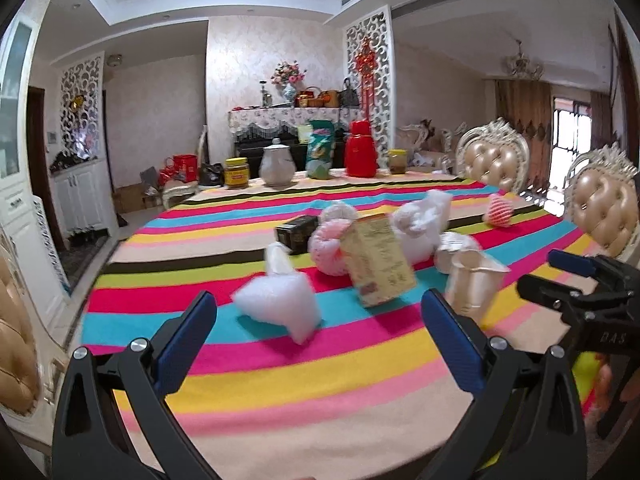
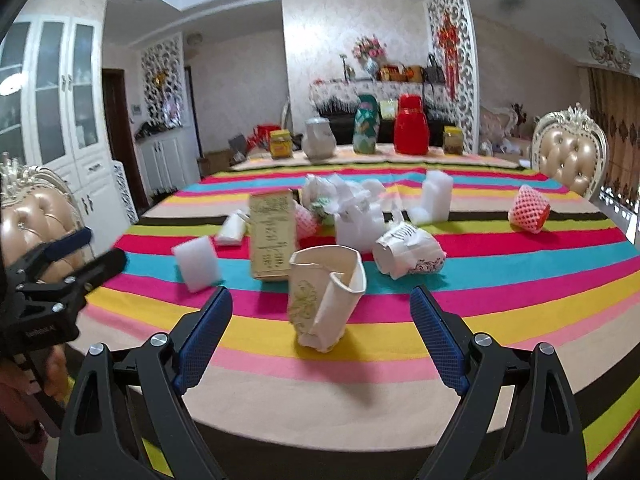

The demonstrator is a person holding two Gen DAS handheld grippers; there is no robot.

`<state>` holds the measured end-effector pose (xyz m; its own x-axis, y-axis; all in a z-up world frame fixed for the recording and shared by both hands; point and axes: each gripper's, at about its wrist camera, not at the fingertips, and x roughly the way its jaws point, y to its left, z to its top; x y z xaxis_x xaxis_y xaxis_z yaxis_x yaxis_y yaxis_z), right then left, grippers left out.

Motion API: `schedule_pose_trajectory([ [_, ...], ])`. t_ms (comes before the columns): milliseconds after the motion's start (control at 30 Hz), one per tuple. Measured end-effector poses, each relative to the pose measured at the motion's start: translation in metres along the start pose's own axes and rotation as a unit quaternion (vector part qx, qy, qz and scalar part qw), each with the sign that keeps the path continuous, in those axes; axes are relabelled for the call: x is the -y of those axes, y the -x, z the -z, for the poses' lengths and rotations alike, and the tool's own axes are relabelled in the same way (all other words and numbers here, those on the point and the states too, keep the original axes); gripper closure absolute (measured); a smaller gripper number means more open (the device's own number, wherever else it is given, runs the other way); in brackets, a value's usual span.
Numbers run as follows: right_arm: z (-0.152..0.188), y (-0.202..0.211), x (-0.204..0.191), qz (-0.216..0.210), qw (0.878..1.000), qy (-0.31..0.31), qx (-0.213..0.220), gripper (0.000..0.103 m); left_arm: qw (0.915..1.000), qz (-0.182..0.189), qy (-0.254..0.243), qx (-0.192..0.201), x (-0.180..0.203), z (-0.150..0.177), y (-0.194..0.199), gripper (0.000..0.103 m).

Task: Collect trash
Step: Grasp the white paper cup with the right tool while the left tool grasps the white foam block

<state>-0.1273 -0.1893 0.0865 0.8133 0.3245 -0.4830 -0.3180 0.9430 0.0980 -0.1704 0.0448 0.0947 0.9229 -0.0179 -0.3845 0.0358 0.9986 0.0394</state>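
Between the wide-spread fingers of the right gripper (image 2: 321, 334) stands a crumpled cream paper cup (image 2: 325, 297), upright on the striped tablecloth (image 2: 520, 320); the gripper holds nothing, and I judge it is lined up to close on that cup. Just left of it the left gripper (image 1: 320, 340) is also fully open and empty, aimed at a white foam block (image 1: 280, 304) lying near its fingers. Farther off, trash sits bunched mid-table, probably laid out for collecting: a tan carton (image 2: 273, 236) standing upright, a squashed paper cup (image 2: 408, 252) to the right, white bags and foam behind, and a red-and-white foam net (image 2: 529, 209) well apart at far right. The carton's print is too blurred to read. On the right gripper's body, seen from the left wrist, the letters "DAS" show.
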Motion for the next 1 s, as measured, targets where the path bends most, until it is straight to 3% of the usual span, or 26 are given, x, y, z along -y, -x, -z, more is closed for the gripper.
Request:
schedule_pose_trajectory([
  [133,-0.008,-0.031,-0.001,0.002,0.999,-0.005,-0.034,0.018,0.9993,-0.021,0.003,-0.030,-0.018,-0.004,-0.023,0.004],
  [433,-0.010,-0.080,-0.016,0.004,0.995,0.017,-0.094,0.020,0.9956,-0.005,0.036,-0.086,-0.046,0.001,-0.066,0.004],
  [533,-0.005,-0.087,-0.016,0.001,0.994,0.019,-0.110,0.048,0.9924,0.001,0.051,-0.112,-0.046,0.001,-0.086,0.004],
  [567,-0.003,-0.087,-0.012,0.000,0.994,0.011,-0.110,0.057,0.9915,0.003,0.055,-0.118,-0.046,0.001,-0.090,0.004],
  [667,-0.002,-0.083,-0.002,-0.015,0.994,-0.010,-0.105,0.061,0.9880,0.007,0.066,-0.139,-0.043,-0.001,-0.109,0.004],
  [1000,-0.010,-0.062,0.020,-0.025,0.997,-0.035,-0.066,0.061,0.9817,-0.045,0.077,-0.168,-0.027,-0.012,-0.161,0.005],
])
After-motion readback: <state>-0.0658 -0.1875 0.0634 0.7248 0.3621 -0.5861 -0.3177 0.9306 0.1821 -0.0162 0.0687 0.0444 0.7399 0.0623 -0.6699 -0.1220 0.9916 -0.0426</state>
